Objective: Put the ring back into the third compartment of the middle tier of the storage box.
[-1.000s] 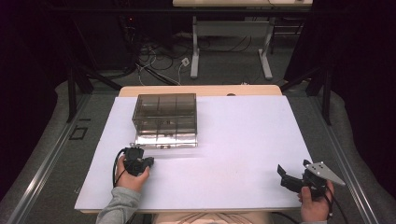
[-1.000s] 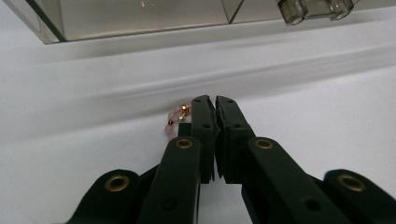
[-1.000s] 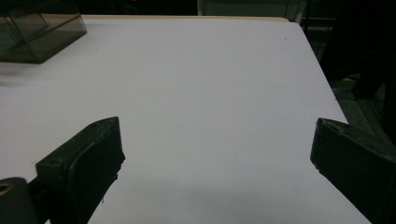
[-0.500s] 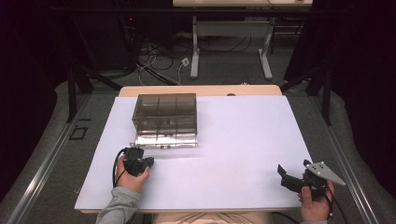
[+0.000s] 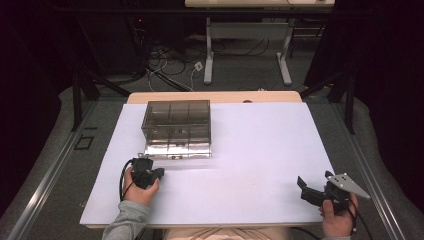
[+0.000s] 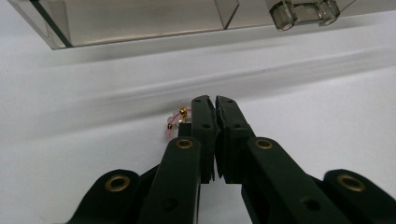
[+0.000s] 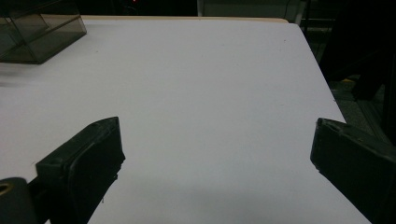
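A smoky clear compartment box [image 5: 176, 125] stands at the back left of the white table [image 5: 260, 150]; its front wall [image 6: 140, 18] and a clear latch [image 6: 303, 11] are close ahead in the left gripper view. My left gripper [image 5: 154, 173] [image 6: 215, 100] rests on the table just in front of the box with its jaws shut. A small string of pink and gold beads [image 6: 175, 122] lies against the left jaw's outer side; whether any of it is pinched is hidden. My right gripper [image 5: 314, 181] [image 7: 212, 135] sits near the front right corner, open, with nothing between the jaws.
The box [image 7: 37, 32] is far off at the upper left in the right gripper view. The table's right edge [image 7: 322, 79] runs close to the right gripper. Beyond the table lie a dark floor, cables [image 5: 170, 60] and a desk frame [image 5: 247, 45].
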The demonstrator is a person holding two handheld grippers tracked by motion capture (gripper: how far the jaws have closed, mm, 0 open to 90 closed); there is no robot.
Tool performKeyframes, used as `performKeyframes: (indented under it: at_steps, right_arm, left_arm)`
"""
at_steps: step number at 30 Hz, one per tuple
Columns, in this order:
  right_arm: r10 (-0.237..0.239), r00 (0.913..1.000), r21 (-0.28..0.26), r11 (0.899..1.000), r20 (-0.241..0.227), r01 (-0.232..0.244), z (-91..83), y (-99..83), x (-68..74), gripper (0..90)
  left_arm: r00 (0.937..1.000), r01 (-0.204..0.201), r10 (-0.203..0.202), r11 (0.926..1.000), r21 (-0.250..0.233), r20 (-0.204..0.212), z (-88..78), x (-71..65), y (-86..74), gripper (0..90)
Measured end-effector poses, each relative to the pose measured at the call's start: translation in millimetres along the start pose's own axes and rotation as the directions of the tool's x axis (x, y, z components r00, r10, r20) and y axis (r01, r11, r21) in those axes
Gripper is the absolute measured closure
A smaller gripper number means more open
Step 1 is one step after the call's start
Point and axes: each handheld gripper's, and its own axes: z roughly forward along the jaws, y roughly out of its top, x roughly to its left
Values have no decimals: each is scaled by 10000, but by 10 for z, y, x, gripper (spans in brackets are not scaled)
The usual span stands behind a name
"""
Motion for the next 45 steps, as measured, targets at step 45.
performKeyframes:
  at_steps: [45]
  right_arm:
    - [43, 9999, 390, 9992, -117, -38, -23, 5, -22, 23]
  left_arm:
    - [9998, -78, 91, 9959, -905, 147, -248, 42, -54, 871]
